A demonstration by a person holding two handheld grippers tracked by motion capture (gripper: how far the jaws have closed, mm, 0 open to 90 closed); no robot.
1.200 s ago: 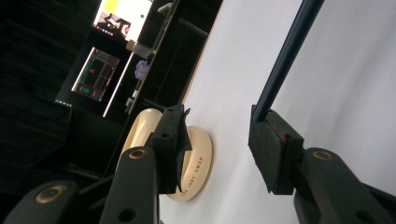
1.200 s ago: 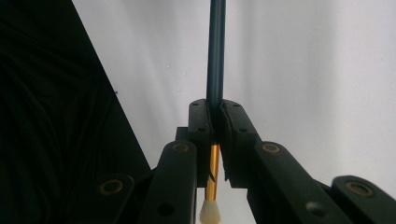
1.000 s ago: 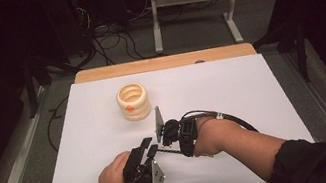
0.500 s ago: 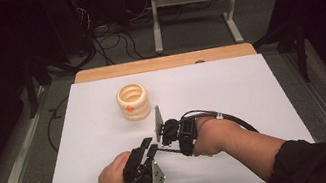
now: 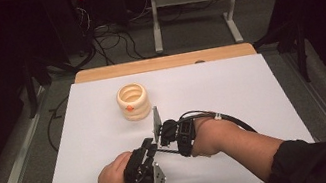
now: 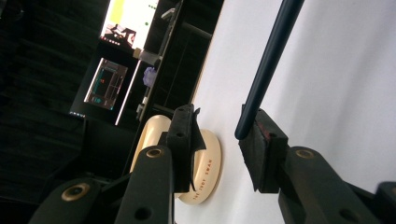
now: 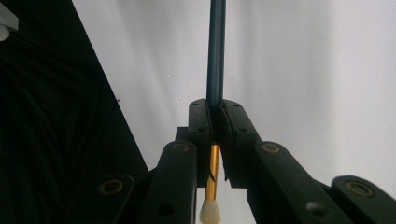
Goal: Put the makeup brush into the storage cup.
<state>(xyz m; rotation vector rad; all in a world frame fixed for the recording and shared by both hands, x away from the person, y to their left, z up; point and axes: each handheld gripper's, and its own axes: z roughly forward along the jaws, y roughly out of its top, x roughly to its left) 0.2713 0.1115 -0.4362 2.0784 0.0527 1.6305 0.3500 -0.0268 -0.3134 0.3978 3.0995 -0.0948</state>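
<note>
A paintbrush with a dark blue handle [image 7: 216, 51], gold ferrule and white bristles is clamped between the jaws of my right gripper [image 7: 215, 112], which is shut on it just above the ferrule. In the high view my right gripper [image 5: 164, 136] and left gripper [image 5: 149, 147] meet near the front middle of the white board [image 5: 232, 94]. My left gripper [image 6: 219, 133] is open. The far end of the brush handle [image 6: 266, 65] rests against its right-hand pad [image 6: 254, 149], not clamped. A cream ribbed holder [image 5: 133, 102] stands upright farther back on the left; it appears behind the left jaw as holder [image 6: 205, 163].
A wooden table edge [image 5: 161, 63] runs behind the white board. Beyond it are a metal stand [image 5: 192, 10], floor cables and dark surroundings. Lit screens [image 6: 112, 70] appear in the left gripper view. The board has bare white room to the right and far left.
</note>
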